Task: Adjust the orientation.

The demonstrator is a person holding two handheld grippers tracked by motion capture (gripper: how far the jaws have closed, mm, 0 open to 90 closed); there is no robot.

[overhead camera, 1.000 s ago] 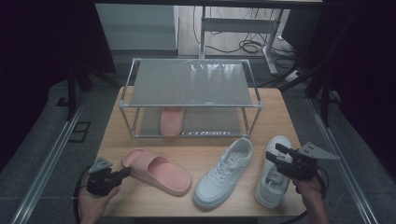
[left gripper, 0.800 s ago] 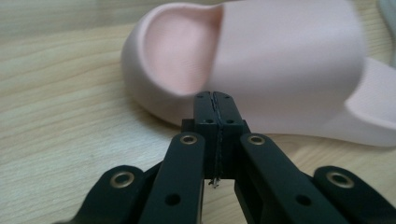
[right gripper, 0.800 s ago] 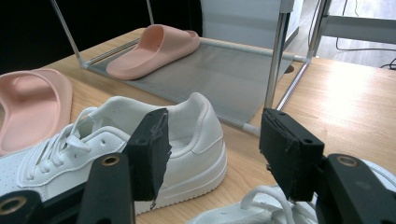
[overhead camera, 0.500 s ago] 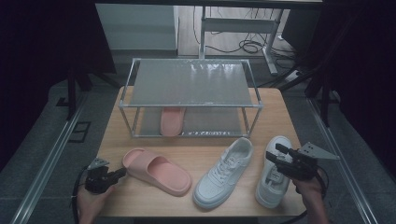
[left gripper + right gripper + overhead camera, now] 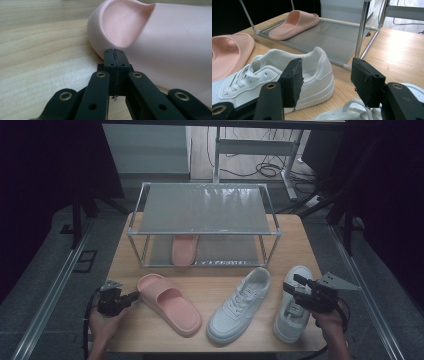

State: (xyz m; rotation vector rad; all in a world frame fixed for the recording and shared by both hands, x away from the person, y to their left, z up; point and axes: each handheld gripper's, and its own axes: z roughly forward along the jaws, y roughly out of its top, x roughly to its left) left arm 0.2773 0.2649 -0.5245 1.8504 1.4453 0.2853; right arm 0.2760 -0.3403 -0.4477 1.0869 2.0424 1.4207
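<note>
Left gripper [image 5: 134, 296] low at the table's [image 5: 210, 280] left front, jaws pressed together on nothing, tips right at the heel rim of the near pink slipper [image 5: 170, 304], touching or just short, hard to call. Right gripper [image 5: 294, 289] hovering over the right white sneaker [image 5: 292, 306], jaws spread wide, nothing between the pads. Count: two pink slippers, two white sneakers, one metal rack [image 5: 205, 217]. Second pink slipper [image 5: 183, 250] already on the rack's lower shelf. Left white sneaker [image 5: 240, 305] lying between near slipper and right sneaker, heel toward the rack.
</note>
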